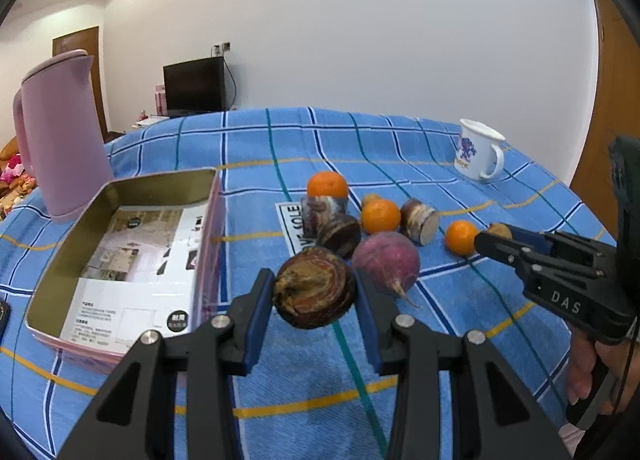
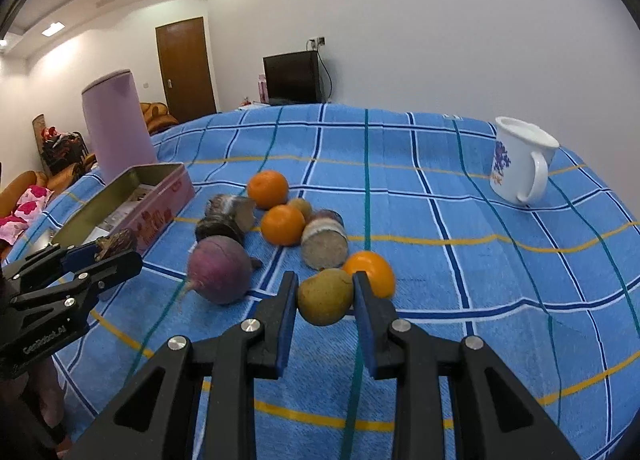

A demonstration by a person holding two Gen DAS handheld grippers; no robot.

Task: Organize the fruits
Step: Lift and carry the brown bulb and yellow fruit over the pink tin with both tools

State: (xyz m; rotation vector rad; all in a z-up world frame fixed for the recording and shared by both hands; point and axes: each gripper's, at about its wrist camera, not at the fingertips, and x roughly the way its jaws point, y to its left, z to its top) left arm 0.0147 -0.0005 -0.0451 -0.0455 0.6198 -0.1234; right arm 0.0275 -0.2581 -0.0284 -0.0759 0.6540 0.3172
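My left gripper [image 1: 314, 292] is shut on a dark brown striped root piece [image 1: 314, 292] and holds it above the cloth, just right of the open pink tin box [image 1: 52, 268]. It also shows in the right wrist view [image 2: 114, 250]. My right gripper [image 2: 325, 296] is shut on a small yellow-brown fruit [image 2: 325, 296], beside an orange [image 2: 374, 272]. On the cloth lie a purple radish [image 1: 386, 258], two more oranges [image 1: 380, 215] [image 1: 327, 185] and several cut brown root pieces [image 1: 418, 220].
A pink kettle [image 1: 56, 136] stands behind the tin at the far left. A white enamel mug [image 1: 478, 150] stands at the far right. The blue checked cloth [image 1: 280, 380] covers the table. The tin holds a printed leaflet [image 1: 136, 272].
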